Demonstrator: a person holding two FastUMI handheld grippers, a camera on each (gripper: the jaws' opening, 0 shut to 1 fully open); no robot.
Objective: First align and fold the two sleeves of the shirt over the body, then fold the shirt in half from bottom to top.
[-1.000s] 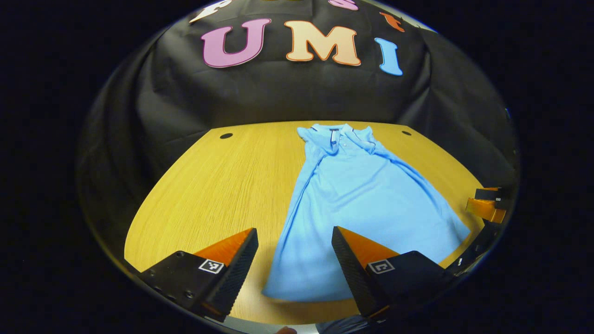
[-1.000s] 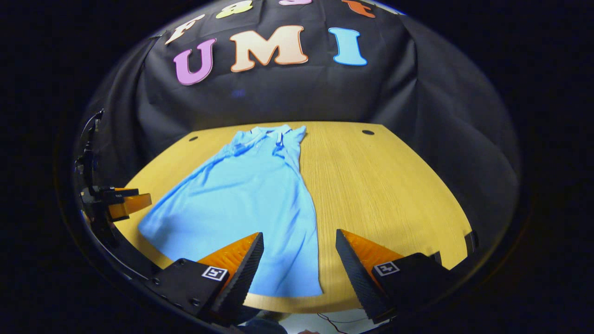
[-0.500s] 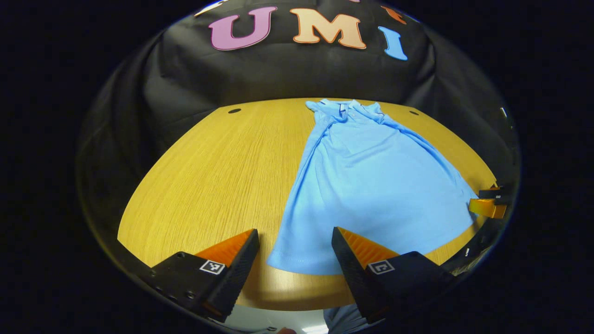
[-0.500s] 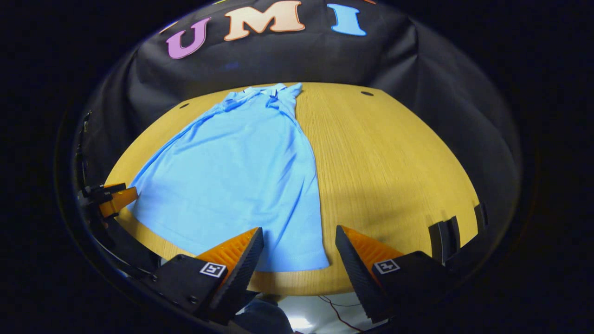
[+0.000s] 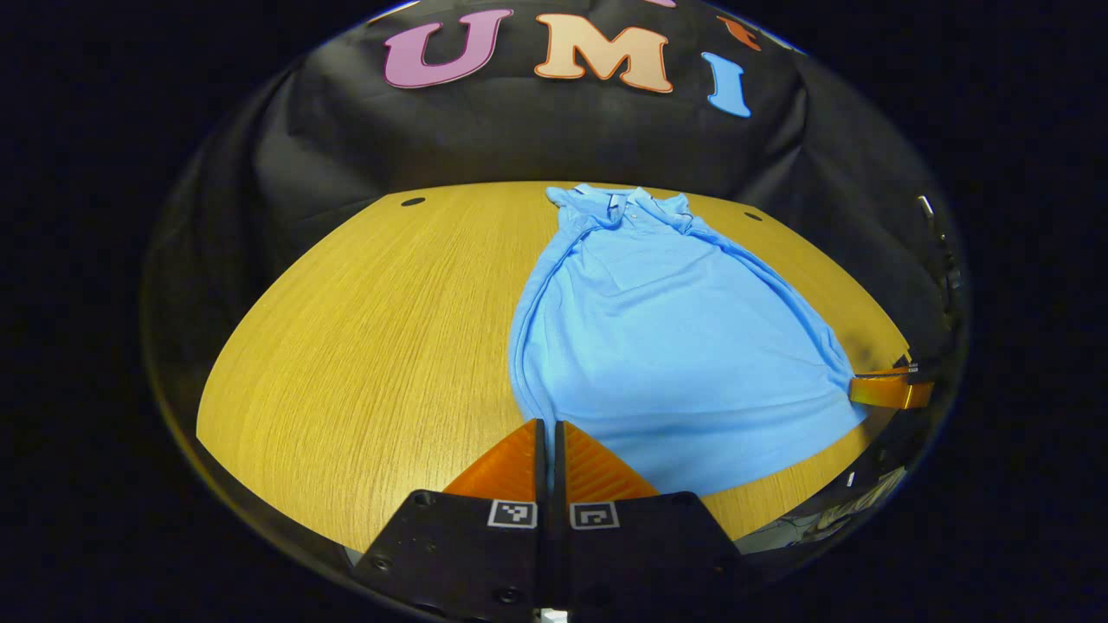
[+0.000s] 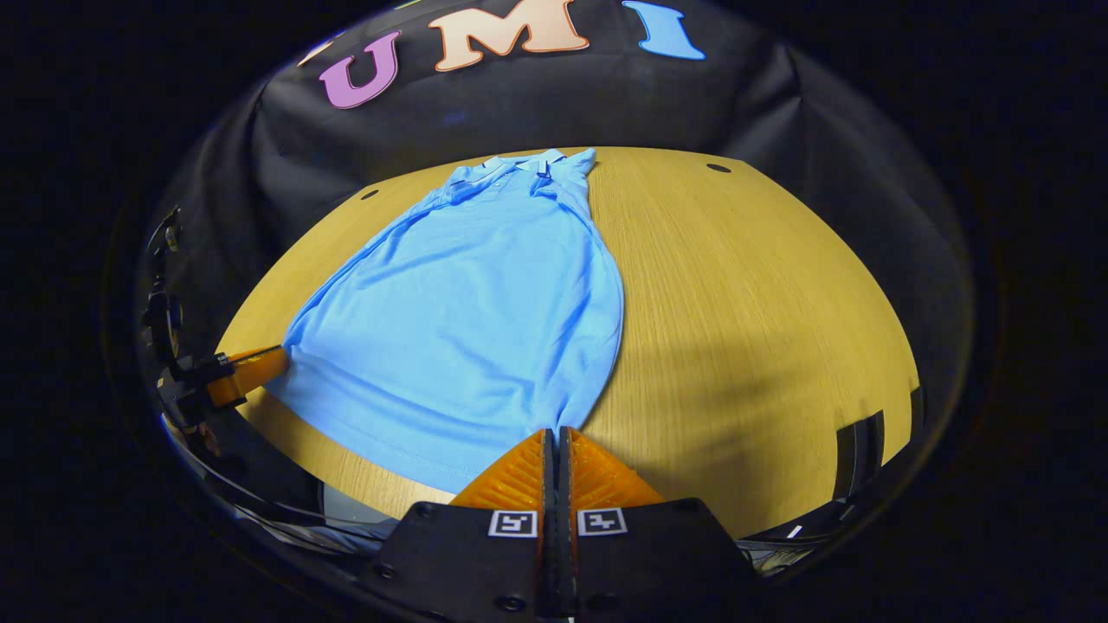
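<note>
A light blue polo shirt (image 5: 666,346) lies flat on the wooden table (image 5: 363,329), collar (image 5: 625,204) at the far end and no sleeve sticking out past its sides. My left gripper (image 5: 545,426) is shut on the shirt's near left hem corner. In the right gripper view, my right gripper (image 6: 555,433) is shut on the near right hem corner of the shirt (image 6: 485,311). Each gripper also appears at the edge of the other's view, the right gripper (image 5: 866,391) and the left gripper (image 6: 268,368), both at the hem.
The table (image 6: 744,303) has small round cable holes near its far corners, one hole (image 5: 413,202) at the left and another hole (image 6: 718,168) at the right. Bare wood flanks the shirt on both sides. Black cloth walls surround the table.
Both grippers dropped to the near hem and went from open to shut on its corners. The hem corners have bunched inward toward the fingertips.
</note>
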